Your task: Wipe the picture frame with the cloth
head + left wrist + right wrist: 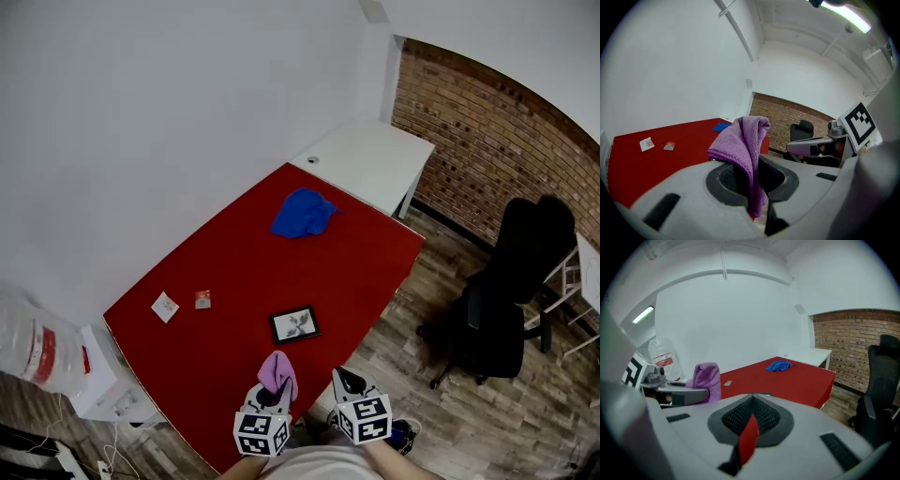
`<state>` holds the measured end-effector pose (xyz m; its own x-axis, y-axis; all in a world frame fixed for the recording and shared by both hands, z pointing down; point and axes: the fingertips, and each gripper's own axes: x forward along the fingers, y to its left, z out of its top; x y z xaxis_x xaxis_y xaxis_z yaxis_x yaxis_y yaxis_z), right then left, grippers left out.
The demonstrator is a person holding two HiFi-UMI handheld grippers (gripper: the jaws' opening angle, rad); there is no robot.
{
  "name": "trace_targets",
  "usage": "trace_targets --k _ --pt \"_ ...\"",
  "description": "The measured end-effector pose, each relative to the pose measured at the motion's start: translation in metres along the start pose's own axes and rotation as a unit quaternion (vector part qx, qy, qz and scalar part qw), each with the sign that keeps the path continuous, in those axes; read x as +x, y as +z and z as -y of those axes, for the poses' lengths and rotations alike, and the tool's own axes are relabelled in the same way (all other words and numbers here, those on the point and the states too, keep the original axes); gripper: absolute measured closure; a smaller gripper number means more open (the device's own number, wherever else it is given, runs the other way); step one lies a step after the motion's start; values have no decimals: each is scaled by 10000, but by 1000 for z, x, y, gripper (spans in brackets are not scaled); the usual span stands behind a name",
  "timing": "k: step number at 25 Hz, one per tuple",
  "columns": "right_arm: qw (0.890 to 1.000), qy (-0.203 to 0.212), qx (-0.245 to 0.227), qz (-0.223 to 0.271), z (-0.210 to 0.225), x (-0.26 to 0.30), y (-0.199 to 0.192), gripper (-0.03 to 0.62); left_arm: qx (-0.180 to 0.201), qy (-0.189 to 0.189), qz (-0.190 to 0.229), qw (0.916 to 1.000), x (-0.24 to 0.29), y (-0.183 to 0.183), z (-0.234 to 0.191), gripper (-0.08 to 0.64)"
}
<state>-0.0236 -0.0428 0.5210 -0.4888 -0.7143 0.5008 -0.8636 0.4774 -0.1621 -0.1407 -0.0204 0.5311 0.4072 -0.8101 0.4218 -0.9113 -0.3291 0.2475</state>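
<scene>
A small black picture frame point(294, 324) lies flat near the front of the red table point(234, 272). Just in front of it my left gripper point(276, 392) is shut on a purple cloth point(278, 372), which stands up out of the jaws and hangs down between them point(746, 145). My right gripper point(348, 379) hovers beside it off the table's front corner, shut with nothing held. In the right gripper view its jaws point(752, 416) meet in a point, with the purple cloth point(706, 378) to the left. The frame is hidden in the left gripper view.
A crumpled blue cloth point(302, 214) lies at the table's far end. Two small cards point(165, 307) point(202, 299) rest near the left edge. A white desk point(370, 159) adjoins the far end, and a black office chair point(511, 291) stands on the wooden floor to the right.
</scene>
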Motion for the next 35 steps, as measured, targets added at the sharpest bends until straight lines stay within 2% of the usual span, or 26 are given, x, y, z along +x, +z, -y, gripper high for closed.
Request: trace_targets --k 8,13,16,18,21,24,29,32,35 --pt "9999 145 -64 -50 20 18 11 588 -25 203 -38 9998 21 7 -1 506" --pt "9997 216 -84 -127 24 33 11 588 123 312 -122 9994 33 8 -18 506" --pt "9995 226 -81 -183 28 43 9 588 537 330 -269 9977 48 6 -30 506" --pt "9995 226 -70 -216 32 50 7 588 1143 314 -460 9919 62 4 -40 506" --pt "9994 241 -55 -245 35 58 5 588 2142 307 -954 9716 94 -5 -64 506" --pt "9992 279 -11 -285 35 65 0 588 2786 258 -1627 9462 133 -18 -98 506" --pt "9982 419 44 -435 28 72 -15 588 3757 210 -2641 8881 185 -44 -145 506" --pt "9976 474 -14 -513 25 74 -22 588 4298 82 -2990 8519 213 -51 -157 506" --pt "9971 466 78 -594 27 74 -30 588 4652 21 -3218 8246 234 -55 -169 506"
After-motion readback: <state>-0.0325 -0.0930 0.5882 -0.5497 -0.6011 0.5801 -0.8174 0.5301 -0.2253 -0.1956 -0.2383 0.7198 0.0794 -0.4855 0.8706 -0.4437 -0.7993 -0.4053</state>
